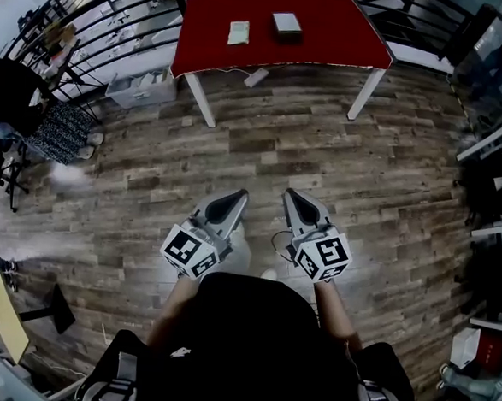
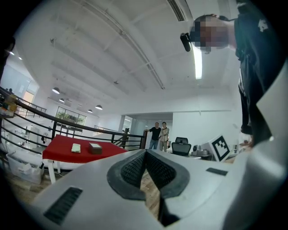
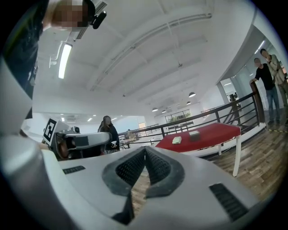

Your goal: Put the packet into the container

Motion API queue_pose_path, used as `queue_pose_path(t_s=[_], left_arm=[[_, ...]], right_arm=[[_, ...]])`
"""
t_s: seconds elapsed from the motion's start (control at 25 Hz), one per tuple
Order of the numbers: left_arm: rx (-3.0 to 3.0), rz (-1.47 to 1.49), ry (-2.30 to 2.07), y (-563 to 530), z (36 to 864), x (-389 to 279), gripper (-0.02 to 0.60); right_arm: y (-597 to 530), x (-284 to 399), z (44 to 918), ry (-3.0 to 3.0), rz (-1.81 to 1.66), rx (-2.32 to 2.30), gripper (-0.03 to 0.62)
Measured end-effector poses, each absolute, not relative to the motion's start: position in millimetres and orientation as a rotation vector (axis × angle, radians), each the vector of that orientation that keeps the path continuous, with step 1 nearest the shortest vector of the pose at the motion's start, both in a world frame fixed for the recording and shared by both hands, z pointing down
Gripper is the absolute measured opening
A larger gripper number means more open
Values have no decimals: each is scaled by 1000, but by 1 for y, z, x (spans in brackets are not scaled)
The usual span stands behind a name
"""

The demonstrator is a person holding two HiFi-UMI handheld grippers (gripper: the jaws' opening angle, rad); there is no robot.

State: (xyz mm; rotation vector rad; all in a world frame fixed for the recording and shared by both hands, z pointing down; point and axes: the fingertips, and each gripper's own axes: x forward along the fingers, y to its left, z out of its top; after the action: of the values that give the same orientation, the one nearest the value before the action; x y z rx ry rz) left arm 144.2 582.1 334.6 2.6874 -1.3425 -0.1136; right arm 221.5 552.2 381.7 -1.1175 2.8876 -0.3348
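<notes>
1. Head view shows the left gripper and the right gripper held level and side by side, apart from each other, above the wood floor.
2. Left gripper view: its jaws are pressed together at the tips, with nothing between them.
3. Right gripper view: its jaws are likewise closed tight and hold nothing.
4. The packet is a small, flat, pale rectangle lying on the red table.
5. The container is a small dark box with a lighter top. It stands just right of the packet, apart from it.
6. Packet and container lie well ahead of both grippers, with floor between.
</notes>
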Motion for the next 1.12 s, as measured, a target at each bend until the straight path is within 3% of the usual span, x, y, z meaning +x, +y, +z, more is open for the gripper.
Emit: queue_pose_path(t_s=[0.88, 1.12], left_arm=[[2700, -203, -1261, 386, 321, -13, 6], [2605, -340, -1222, 364, 331, -50, 6]], right_arm=[[359, 66, 360, 2866, -315, -1222, 20], [336, 36, 371, 2916, -335, -1234, 20]])
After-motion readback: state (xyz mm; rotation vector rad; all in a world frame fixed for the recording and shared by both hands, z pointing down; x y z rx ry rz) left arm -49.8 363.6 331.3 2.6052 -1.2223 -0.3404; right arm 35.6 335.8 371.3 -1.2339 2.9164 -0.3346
